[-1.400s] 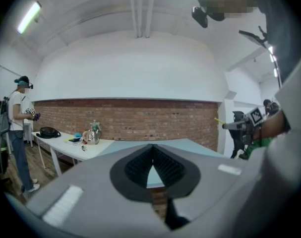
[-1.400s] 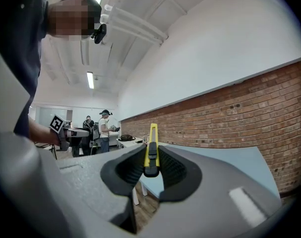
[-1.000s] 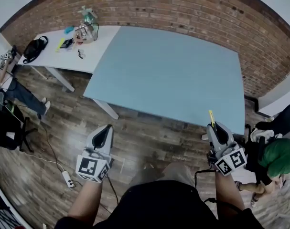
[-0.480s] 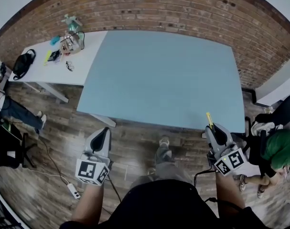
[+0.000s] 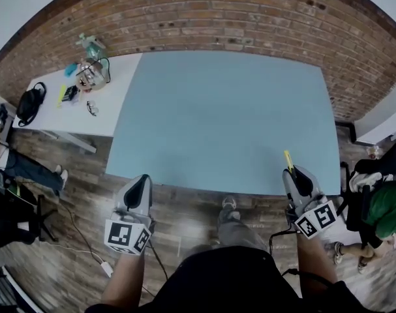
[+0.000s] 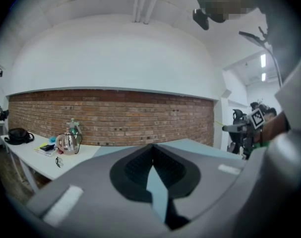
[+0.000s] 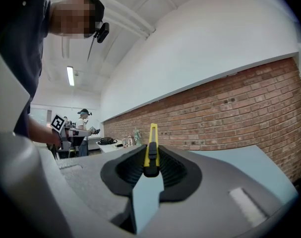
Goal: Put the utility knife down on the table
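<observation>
Brick wall (image 5: 217, 15): runs full width at the far side. Wood-plank floor (image 5: 67, 188) underneath.

Blue table (image 5: 224, 116): big, centre of head view. White side table (image 5: 116, 96) butts against its left edge; small clutter at the far end, black bag (image 5: 29, 103) at the left end.

L: left gripper (image 5: 145, 177) at the blue table's near edge, left part. Pts roughly level toward the wall. Jaw tips meet, nothing between them.

R: right gripper (image 5: 293, 172) at the same near edge, toward the right corner, approx level. Jaws clamped on the utility knife (image 5: 288, 160).

Knife: yellow body, black slider, held on edge between the pads. Front end sticks out past the jaw tips toward the wall, over the table's near edge. It is up in the grip, not lying on the tabletop.
</observation>
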Demonstrator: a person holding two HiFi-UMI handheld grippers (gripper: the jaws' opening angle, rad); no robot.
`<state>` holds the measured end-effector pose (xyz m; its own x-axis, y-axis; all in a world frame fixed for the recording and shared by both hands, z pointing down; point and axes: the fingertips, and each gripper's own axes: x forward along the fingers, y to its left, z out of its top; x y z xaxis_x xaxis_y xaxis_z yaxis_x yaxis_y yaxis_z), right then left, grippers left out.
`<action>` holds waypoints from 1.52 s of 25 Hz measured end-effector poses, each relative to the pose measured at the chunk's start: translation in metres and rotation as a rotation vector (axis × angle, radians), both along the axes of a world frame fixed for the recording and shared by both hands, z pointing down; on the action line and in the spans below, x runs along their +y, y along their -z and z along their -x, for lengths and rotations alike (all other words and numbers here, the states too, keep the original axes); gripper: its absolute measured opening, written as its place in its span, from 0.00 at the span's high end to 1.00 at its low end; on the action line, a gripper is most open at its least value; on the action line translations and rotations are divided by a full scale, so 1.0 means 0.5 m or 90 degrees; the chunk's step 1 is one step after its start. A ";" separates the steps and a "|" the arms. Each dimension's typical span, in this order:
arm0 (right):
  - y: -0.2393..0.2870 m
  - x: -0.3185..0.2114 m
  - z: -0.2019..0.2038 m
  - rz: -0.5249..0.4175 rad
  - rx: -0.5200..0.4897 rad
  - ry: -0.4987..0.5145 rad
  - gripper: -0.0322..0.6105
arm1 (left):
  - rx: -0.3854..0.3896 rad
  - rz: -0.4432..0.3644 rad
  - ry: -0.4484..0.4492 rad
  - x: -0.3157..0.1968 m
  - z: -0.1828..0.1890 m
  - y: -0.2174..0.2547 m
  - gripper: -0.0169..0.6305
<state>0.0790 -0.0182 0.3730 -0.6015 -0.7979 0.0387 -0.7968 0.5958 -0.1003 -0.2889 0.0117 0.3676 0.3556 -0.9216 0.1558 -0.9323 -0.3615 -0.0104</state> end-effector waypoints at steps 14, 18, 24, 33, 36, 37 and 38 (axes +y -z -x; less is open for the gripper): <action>0.015 -0.259 -0.017 0.004 -0.018 0.036 0.84 | -0.021 0.003 -0.013 -0.242 -0.067 0.047 0.97; 0.023 -0.316 -0.031 -0.022 -0.030 0.033 0.84 | -0.026 -0.012 -0.012 -0.307 -0.094 0.070 0.97; 0.006 -0.357 -0.034 -0.002 -0.034 0.032 0.84 | -0.007 -0.017 -0.046 -0.362 -0.144 0.083 0.97; 0.001 -0.374 -0.029 0.008 -0.027 -0.018 0.84 | -0.001 -0.041 -0.082 -0.455 -0.156 0.099 0.97; 0.008 -0.382 -0.034 0.014 -0.021 -0.046 0.84 | -0.015 -0.053 -0.120 -0.488 -0.173 0.108 0.97; 0.012 -0.383 -0.034 0.014 -0.018 -0.052 0.84 | -0.016 -0.055 -0.129 -0.496 -0.177 0.111 0.97; 0.017 -0.383 -0.035 0.014 -0.013 -0.057 0.84 | -0.015 -0.056 -0.137 -0.502 -0.179 0.114 0.97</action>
<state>0.0962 -0.2095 0.3646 -0.5290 -0.8474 0.0453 -0.8442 0.5200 -0.1299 -0.1992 -0.2392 0.3107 0.5425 -0.8353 0.0892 -0.8329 -0.5487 -0.0722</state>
